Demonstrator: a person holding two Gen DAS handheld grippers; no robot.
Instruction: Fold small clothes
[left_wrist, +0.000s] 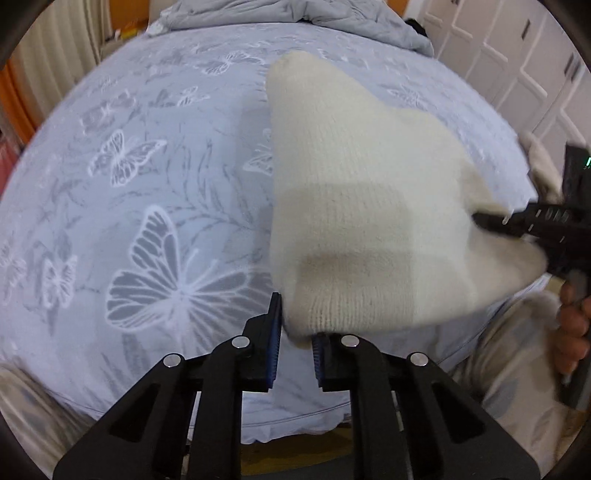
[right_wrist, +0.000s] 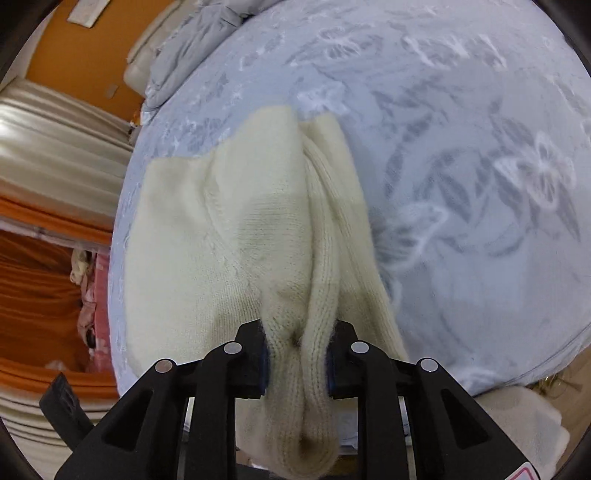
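Gripping only an edge, the left hand-held gripper (left_wrist: 297, 338) could lose the sweater (left_wrist: 369, 221) (right hand-held gripper (right_wrist: 297, 354) clamps a bunched fold) above the bed (left_wrist: 129, 184).

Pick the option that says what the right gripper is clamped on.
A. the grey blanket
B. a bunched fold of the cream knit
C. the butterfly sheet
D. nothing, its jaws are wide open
B: in the right wrist view the right gripper has its pads pressed on a bunched ribbed fold of the cream knit, which lies on the sheet.
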